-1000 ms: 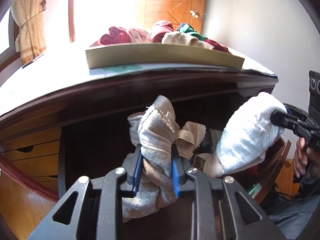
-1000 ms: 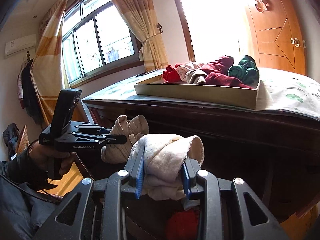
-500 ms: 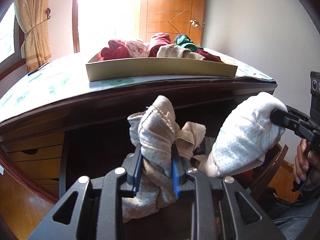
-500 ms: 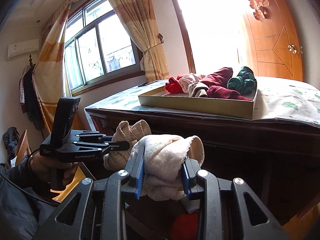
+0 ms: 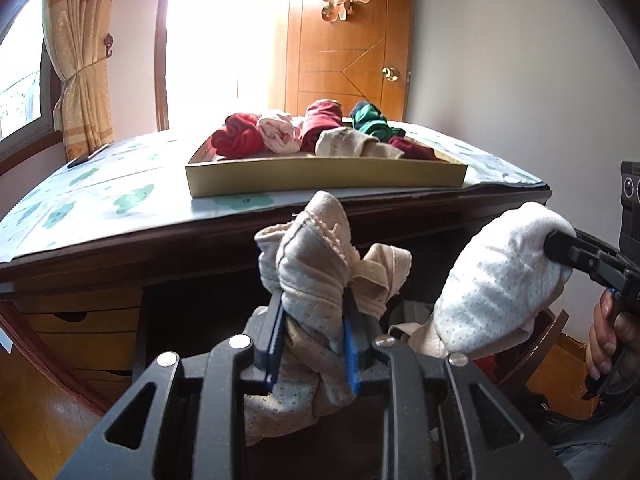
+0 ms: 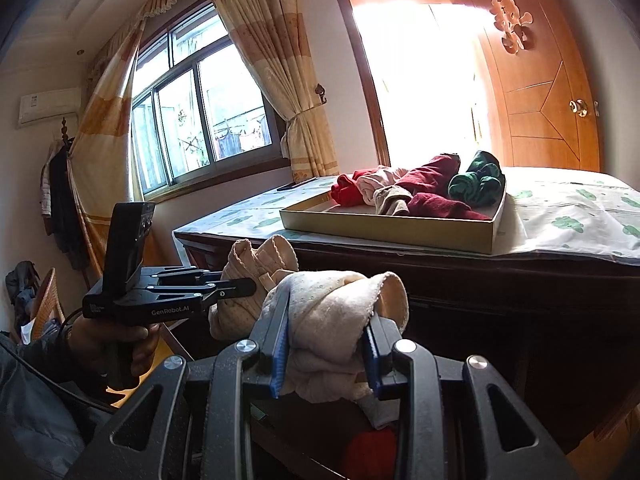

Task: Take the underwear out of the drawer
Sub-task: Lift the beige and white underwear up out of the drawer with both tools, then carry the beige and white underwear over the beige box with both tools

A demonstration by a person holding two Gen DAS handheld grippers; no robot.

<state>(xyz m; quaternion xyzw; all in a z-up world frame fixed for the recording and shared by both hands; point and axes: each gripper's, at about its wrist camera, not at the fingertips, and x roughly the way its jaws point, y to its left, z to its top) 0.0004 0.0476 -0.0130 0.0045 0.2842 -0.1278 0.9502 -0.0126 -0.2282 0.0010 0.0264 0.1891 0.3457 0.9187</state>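
My left gripper (image 5: 310, 312) is shut on a beige dotted underwear bundle (image 5: 308, 264), held up in front of the dark wooden dresser (image 5: 200, 248). It also shows in the right wrist view (image 6: 236, 292) with its bundle (image 6: 256, 264). My right gripper (image 6: 326, 328) is shut on a cream dotted underwear bundle (image 6: 332, 308), seen white in the left wrist view (image 5: 500, 284). The open drawer lies below both grippers, with a red garment (image 6: 370, 452) in it.
A shallow cardboard box (image 5: 320, 178) (image 6: 384, 226) holding several rolled garments, red, pink, beige and green, stands on the dresser top's leaf-patterned cover (image 5: 100, 200). Light wooden drawers (image 5: 80, 332) are at lower left. A wooden door (image 6: 548, 92) and a curtained window (image 6: 200, 116) are behind.
Both grippers have risen with their bundles, so the dresser top and the box sit lower in view and show from above. Both grips are unchanged.
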